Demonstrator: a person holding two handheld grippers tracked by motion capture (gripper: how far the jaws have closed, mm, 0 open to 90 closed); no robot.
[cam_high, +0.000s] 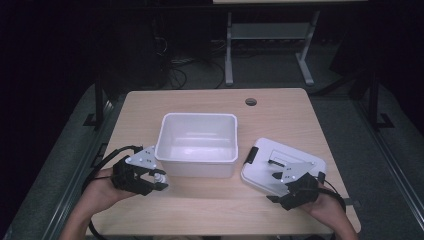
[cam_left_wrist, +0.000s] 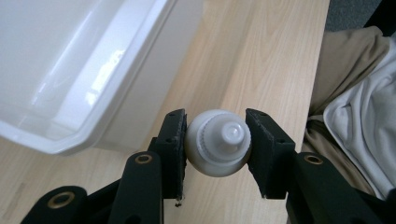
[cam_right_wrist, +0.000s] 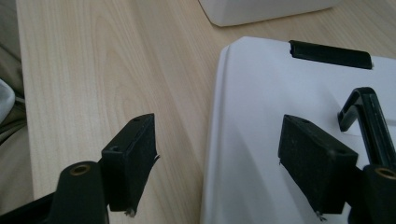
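A white open bin (cam_high: 196, 144) (cam_left_wrist: 70, 70) stands mid-table. My left gripper (cam_high: 159, 179) (cam_left_wrist: 215, 144) is shut on a small white bottle (cam_left_wrist: 218, 142) (cam_high: 160, 178), cap toward the camera, just off the bin's near left corner and above the wood. A white lid (cam_high: 280, 167) (cam_right_wrist: 289, 140) with black latches and a black handle (cam_right_wrist: 366, 119) lies flat to the right of the bin. My right gripper (cam_high: 277, 186) (cam_right_wrist: 219, 163) is open over the lid's near left edge, one jaw above the wood and the other above the lid, holding nothing.
The wooden table (cam_high: 210, 210) has a cable hole (cam_high: 251, 102) at the back. Its front edge is close behind both hands. Beige and white clothing (cam_left_wrist: 359, 102) shows past the table's edge. A desk frame (cam_high: 270, 45) stands on the dark floor beyond.
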